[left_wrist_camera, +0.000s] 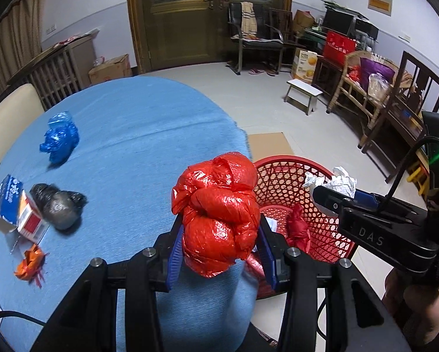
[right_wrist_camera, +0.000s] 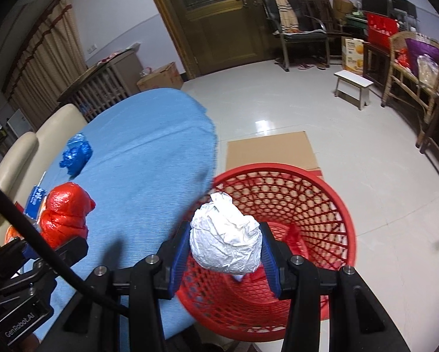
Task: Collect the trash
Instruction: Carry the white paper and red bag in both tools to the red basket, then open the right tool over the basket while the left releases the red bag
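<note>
Red bag (left_wrist_camera: 219,214) between left fingers (left_wrist_camera: 175,249).

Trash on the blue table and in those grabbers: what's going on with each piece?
Red knotted plastic bag: held by left gripper.
White crumpled paper ball: held by right gripper, over red mesh plastic basket.
Blue crumpled plastic bag: lying on table.
Black plastic bag: lying on table.
Small cardboard box: lying open.
</note>
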The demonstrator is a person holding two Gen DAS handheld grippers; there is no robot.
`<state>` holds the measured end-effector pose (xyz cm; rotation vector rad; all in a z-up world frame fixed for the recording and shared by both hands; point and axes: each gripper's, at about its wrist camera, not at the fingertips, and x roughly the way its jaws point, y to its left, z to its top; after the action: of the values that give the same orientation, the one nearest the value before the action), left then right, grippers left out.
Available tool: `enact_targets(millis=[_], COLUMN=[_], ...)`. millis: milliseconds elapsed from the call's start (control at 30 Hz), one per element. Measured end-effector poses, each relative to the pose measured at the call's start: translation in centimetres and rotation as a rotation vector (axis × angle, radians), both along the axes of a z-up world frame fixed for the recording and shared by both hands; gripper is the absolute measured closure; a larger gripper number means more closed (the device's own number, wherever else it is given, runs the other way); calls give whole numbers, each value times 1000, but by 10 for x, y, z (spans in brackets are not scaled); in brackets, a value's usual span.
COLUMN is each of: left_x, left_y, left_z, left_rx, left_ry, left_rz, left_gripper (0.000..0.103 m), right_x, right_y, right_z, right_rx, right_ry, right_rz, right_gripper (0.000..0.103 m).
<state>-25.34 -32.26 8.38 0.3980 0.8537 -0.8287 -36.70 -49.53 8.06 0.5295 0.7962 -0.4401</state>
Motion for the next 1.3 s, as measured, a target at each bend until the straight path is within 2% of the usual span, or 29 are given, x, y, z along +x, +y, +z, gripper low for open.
enact_targets(millis=[500,900,967,1000,1033,1300], left_x=[-9,-10,-11,-11,-12,-16], left_y=[-31,-41,-42,-43,-44,-56], left_z=[-6,-13,-14,-14,-14,-19], left_rx=[22,38,40,41,44,63], left_ry=[19,27,30,30,28,32], left_rz=[-50,-61,-63,-64,-67,-92], left_gripper=[56,56,56,56,56,56], right_x=[-17,-19,-18,-17,-17,-34], right_y=[-28,-36,-37,-38,-39,-55], right_z=[-16,-23,-25,-26,-26,-13], right_rx=[-10,7,13,16,17,25], right_ry=[75,84,91,97,96,31], right_rz=[-68,-83,-81,-80,-84,-150], right_gripper=[54,54,49,42,39,39])
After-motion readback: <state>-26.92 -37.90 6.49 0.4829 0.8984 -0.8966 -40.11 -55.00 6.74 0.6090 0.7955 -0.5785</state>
